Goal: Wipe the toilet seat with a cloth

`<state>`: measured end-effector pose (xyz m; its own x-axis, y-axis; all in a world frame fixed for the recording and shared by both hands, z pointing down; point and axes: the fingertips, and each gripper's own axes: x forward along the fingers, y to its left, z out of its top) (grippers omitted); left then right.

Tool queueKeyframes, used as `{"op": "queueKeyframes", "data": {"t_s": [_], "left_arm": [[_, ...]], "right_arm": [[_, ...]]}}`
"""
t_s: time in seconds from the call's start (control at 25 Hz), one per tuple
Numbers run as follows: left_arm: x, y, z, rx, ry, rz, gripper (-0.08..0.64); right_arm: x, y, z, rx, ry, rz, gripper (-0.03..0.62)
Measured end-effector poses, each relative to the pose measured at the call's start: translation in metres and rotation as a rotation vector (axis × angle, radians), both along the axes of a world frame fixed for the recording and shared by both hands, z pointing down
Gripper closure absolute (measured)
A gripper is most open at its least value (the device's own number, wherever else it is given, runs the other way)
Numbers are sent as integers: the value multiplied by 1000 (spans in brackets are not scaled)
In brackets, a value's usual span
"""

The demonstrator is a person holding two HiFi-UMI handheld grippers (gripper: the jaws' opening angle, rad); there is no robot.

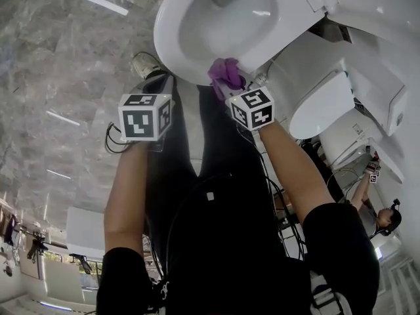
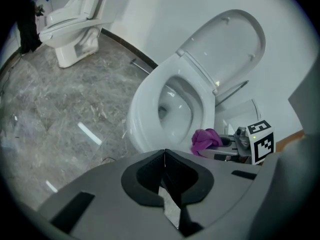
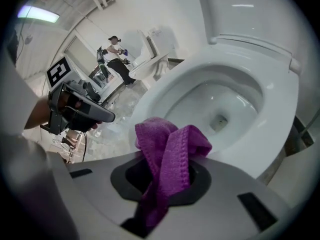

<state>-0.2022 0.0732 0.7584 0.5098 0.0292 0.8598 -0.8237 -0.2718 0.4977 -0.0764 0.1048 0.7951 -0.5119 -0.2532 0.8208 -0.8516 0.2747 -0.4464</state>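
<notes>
The white toilet seat (image 1: 172,41) rings the open bowl, and its lid (image 2: 225,44) stands raised behind it. My right gripper (image 1: 231,87) is shut on a bunched purple cloth (image 3: 170,154). It holds the cloth (image 1: 226,74) against the seat's near rim, on the right side. Seen from the left gripper view, the cloth (image 2: 205,140) rests at the seat's front edge. My left gripper (image 2: 164,159) is shut with nothing between its jaws. It hovers left of the bowl, short of the seat (image 2: 145,104), and its marker cube (image 1: 146,117) shows in the head view.
Grey marble floor (image 2: 60,109) spreads to the left. A second toilet (image 2: 70,29) stands far back. More white toilets (image 1: 367,104) crowd the right side. Cables (image 1: 115,140) lie on the floor. A person (image 3: 117,59) works in the background.
</notes>
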Motion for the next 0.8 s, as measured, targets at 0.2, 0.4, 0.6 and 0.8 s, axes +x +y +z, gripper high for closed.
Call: {"op": "queueKeyframes", "data": {"t_s": [0.2,0.4,0.6,0.8], "left_arm": [[-19,2,3,-7,10,14,551],[-37,7,7,-11,21,32,551],[-51,6,7,-13,29,10,551],[-65,0,10,-14,20,-31,551]], "right_arm": [[-48,-3,-2,10,-35,23,537],[-75,-16,-2,16,-54,-19,537],[-94,-36,-1,51,-56,-77,537],[-110,-57,-2,96,-54,-116,538]]}}
